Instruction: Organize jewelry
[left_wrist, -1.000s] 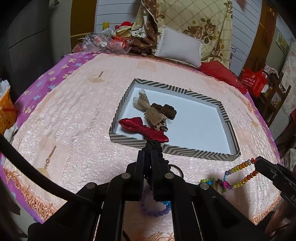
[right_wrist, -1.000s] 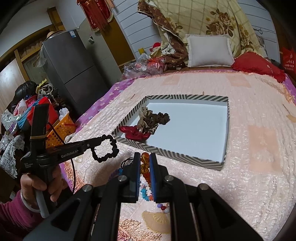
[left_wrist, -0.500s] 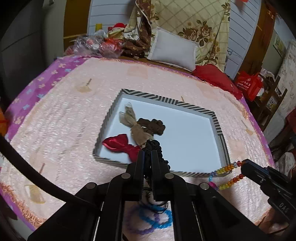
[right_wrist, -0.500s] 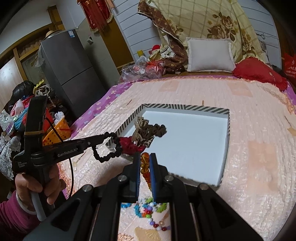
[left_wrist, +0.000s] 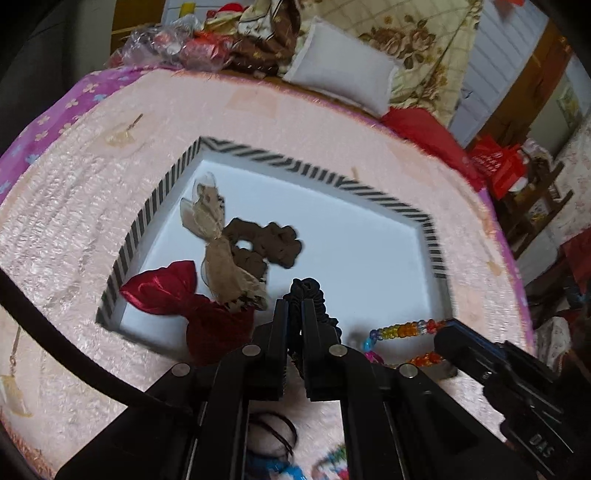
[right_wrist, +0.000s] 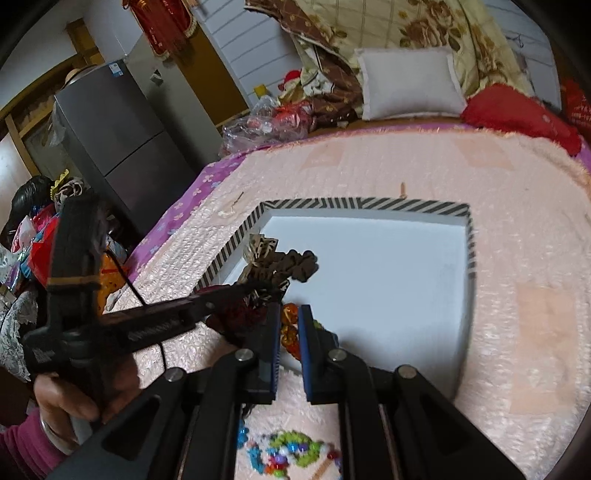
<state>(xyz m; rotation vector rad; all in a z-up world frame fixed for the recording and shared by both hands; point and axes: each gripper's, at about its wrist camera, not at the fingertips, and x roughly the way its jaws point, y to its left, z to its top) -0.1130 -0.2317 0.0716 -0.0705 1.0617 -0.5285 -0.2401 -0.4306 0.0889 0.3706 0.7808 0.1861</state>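
A shallow tray with a striped rim (left_wrist: 280, 160) (right_wrist: 365, 204) and a white floor lies on the pink bedspread. In it lie a red bow (left_wrist: 166, 291), a beige bow (left_wrist: 218, 254) and a brown scrunchie (left_wrist: 273, 243) (right_wrist: 299, 264). My left gripper (left_wrist: 294, 306) is shut on a black scrunchie (left_wrist: 308, 291) over the tray's near edge. My right gripper (right_wrist: 287, 314) is shut on a coloured bead bracelet (right_wrist: 290, 325) (left_wrist: 402, 330), also above the near edge. In the right wrist view the left gripper's tip lies behind the right fingers (right_wrist: 269, 332).
More bead bracelets (right_wrist: 291, 450) and a dark hair tie (left_wrist: 275, 432) lie on the bedspread (left_wrist: 74, 192) near me. A white pillow (right_wrist: 408, 83), a red cushion (right_wrist: 517, 116) and bags crowd the far side. A grey fridge (right_wrist: 122, 140) stands left of the bed.
Both grippers have moved forward and down over the tray's near edge, carrying the black scrunchie and the bead bracelet. The tray fills more of both views.
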